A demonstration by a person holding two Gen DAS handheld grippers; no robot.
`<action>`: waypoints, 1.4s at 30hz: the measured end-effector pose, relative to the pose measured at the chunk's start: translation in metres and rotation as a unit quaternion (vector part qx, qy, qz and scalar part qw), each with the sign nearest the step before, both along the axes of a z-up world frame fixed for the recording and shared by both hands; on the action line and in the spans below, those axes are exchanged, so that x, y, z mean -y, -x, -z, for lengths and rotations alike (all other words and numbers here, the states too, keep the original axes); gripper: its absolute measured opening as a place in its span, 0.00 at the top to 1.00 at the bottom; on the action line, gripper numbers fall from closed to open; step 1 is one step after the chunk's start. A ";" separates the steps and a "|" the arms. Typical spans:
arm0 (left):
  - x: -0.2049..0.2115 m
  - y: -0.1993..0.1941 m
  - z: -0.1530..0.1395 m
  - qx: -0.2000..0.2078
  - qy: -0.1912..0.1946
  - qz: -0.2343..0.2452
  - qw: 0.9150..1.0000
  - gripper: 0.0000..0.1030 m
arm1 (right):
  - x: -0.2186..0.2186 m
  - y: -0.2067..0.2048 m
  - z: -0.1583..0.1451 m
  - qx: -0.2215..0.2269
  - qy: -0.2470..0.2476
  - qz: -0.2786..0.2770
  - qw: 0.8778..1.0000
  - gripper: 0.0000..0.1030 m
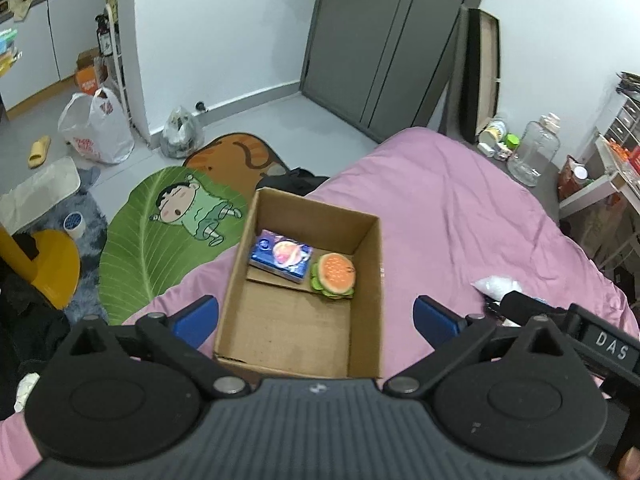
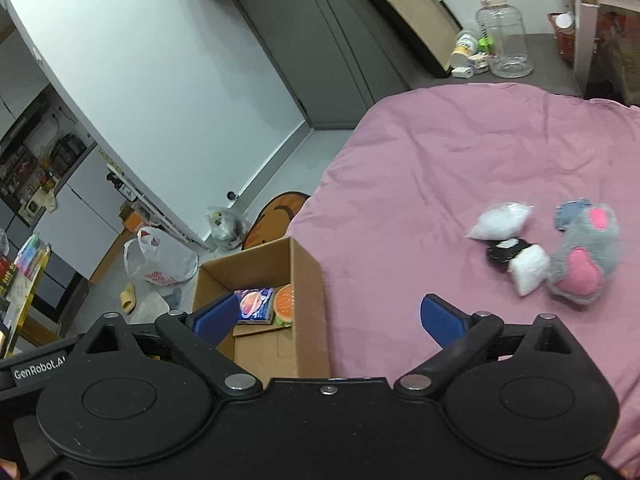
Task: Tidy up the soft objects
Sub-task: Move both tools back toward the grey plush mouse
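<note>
soft toys are split now: a tissue pack [image 1: 280, 255] and burger [image 1: 335, 275] lie at the far end of the box [image 1: 370, 280] on the bed [image 1: 460, 216], while the mouse [image 2: 586, 254], two white pouches [image 2: 500, 222] and a black piece [image 2: 505, 251] sit well apart to its right. your left gripper [image 1: 316, 320] and right gripper [image 2: 328, 316] both have jaws spread, holding nothing. swing the right one over the mouse, come down on its body, and squeeze gently so the plush doesn't slip.
</note>
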State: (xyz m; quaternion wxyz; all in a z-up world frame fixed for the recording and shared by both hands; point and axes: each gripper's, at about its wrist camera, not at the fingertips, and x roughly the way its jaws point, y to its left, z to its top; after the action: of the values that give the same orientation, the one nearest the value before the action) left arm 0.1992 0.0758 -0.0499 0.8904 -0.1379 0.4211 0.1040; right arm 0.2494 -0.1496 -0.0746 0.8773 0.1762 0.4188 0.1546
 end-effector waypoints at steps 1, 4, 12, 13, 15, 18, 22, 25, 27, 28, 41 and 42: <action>0.005 0.002 -0.001 0.002 -0.001 0.001 1.000 0.00 | 0.006 0.002 -0.002 0.000 -0.004 0.000 1.000 0.04; 0.019 0.007 -0.005 0.011 -0.005 0.004 1.000 0.00 | 0.021 0.005 -0.008 0.001 -0.020 -0.001 1.000 0.01; 0.060 0.017 -0.013 0.025 -0.022 0.025 0.999 0.00 | 0.057 0.019 -0.013 0.011 -0.034 0.017 0.999 0.00; 0.064 0.018 -0.014 0.025 -0.023 0.025 0.999 0.00 | 0.060 0.021 -0.013 0.011 -0.036 0.017 0.999 0.00; 0.072 0.019 -0.015 0.024 -0.022 0.027 0.999 0.00 | 0.067 0.024 -0.012 0.012 -0.039 0.016 0.999 0.00; 0.084 0.021 -0.018 0.022 -0.027 0.025 0.999 0.00 | 0.078 0.027 -0.013 0.015 -0.043 0.018 0.999 0.00; 0.107 0.020 -0.022 0.017 -0.054 0.038 0.998 0.00 | 0.095 0.030 -0.011 0.018 -0.048 0.026 0.998 0.00; 0.122 0.019 -0.025 0.020 -0.068 0.046 0.996 0.00 | 0.107 0.031 -0.009 0.018 -0.052 0.037 0.998 0.00; 0.128 0.017 -0.024 0.019 -0.066 0.048 0.996 0.00 | 0.115 0.032 -0.007 0.018 -0.055 0.041 0.997 0.00; 0.131 0.016 -0.023 0.017 -0.064 0.045 0.997 0.00 | 0.118 0.032 -0.007 0.018 -0.057 0.042 0.997 0.00; 0.162 -0.006 -0.008 0.013 -0.032 0.036 0.999 0.01 | 0.166 0.029 0.003 0.019 -0.057 0.062 0.996 0.00; 0.166 -0.008 -0.006 0.012 -0.028 0.039 0.999 0.01 | 0.171 0.028 0.006 0.016 -0.060 0.067 0.996 0.00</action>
State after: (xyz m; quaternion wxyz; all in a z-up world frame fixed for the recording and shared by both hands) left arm 0.2073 -0.0906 -0.0444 0.9025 -0.0971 0.4120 0.0791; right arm 0.2218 -0.3204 -0.0801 0.8803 0.2534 0.3819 0.1227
